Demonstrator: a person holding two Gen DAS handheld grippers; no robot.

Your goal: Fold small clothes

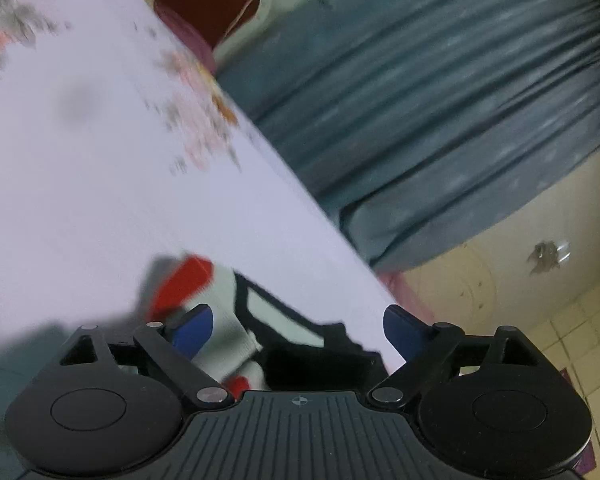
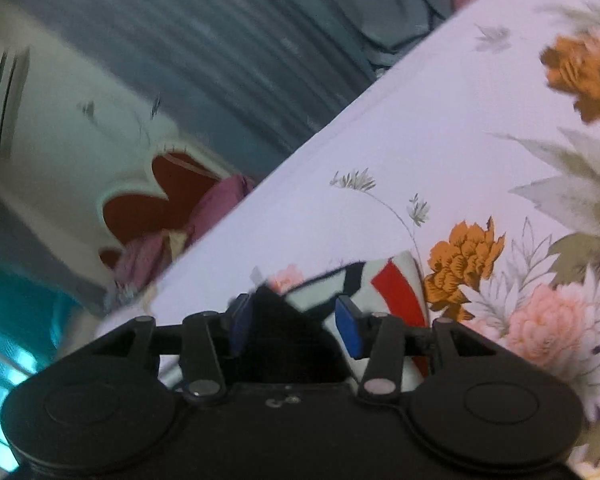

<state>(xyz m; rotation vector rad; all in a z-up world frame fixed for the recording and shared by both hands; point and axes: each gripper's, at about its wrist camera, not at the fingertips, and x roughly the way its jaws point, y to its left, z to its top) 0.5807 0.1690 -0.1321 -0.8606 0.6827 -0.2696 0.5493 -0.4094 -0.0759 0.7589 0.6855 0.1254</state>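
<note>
Plainly, the whole matter rests on how the small garment (image 1: 236, 312) lies against each pair of tongs. It is a white piece with red patches and black trim, lying on the pale floral sheet (image 1: 100, 168), close under both cameras. From the left wrist view, the left gripper (image 1: 298, 326) has its blue fingers (image 1: 400, 328) set wide apart, and the cloth sits toward the left-hand finger and runs back under the gripper body; the right-hand finger stands over bare sheet. From the right wrist view, the right gripper (image 2: 296, 322) is narrower but also parted, with the garment (image 2: 380, 280) and a dark fold of it lying in the gap and spreading off to the right, toward the orange flower print (image 2: 464, 256). Neither pair appears to pinch cloth, though blur makes contact hard to judge. The right hand seems the better placed to take an edge first. The garment's long axis cannot be read, since too little of it shows.
</note>
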